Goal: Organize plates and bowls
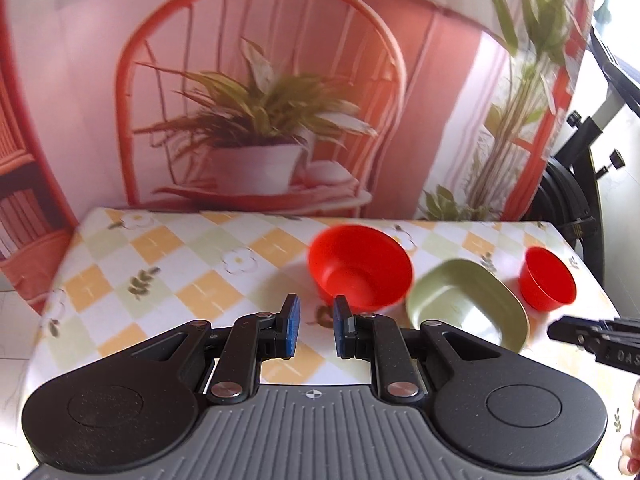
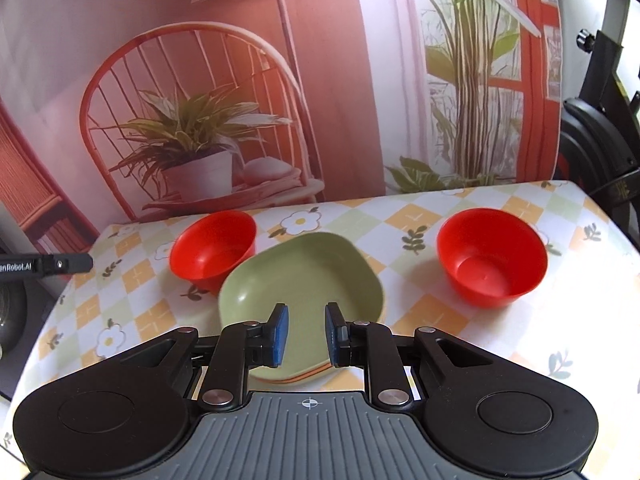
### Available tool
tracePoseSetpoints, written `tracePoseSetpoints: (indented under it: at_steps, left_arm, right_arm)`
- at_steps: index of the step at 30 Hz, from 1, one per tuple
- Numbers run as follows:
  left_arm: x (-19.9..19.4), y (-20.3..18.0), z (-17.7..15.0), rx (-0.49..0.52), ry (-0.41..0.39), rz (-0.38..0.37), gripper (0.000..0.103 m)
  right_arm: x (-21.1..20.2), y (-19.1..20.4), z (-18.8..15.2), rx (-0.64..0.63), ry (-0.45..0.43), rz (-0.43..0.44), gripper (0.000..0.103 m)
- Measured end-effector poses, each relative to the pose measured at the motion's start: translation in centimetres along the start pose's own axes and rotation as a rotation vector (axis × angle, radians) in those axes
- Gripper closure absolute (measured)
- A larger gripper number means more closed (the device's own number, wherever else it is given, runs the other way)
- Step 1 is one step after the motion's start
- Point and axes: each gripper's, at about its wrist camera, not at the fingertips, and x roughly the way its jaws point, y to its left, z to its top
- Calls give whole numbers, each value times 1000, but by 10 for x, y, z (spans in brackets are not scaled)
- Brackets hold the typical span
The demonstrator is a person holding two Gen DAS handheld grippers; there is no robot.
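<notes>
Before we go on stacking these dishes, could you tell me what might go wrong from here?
1. The green plate lies close beside one red bowl; the open right gripper, aimed at the plate, could nudge that bowl when closing in.
2. There seems to be another plate under the green one, so a rim grasp may lift only the top.
3. The other red bowl sits toward the table's right edge; a push might slide it off.
</notes>
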Motion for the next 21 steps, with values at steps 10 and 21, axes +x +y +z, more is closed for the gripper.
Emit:
tracePoseSetpoints:
  at_steps: [10,21]
  left_arm:
    - [10,25,31,42,-31,-3,84]
    - [72,35,39,-49,0,-108,84]
  right_arm:
    - [15,65,15,86,23,65,82]
    - [89,66,55,371,26,-3,82]
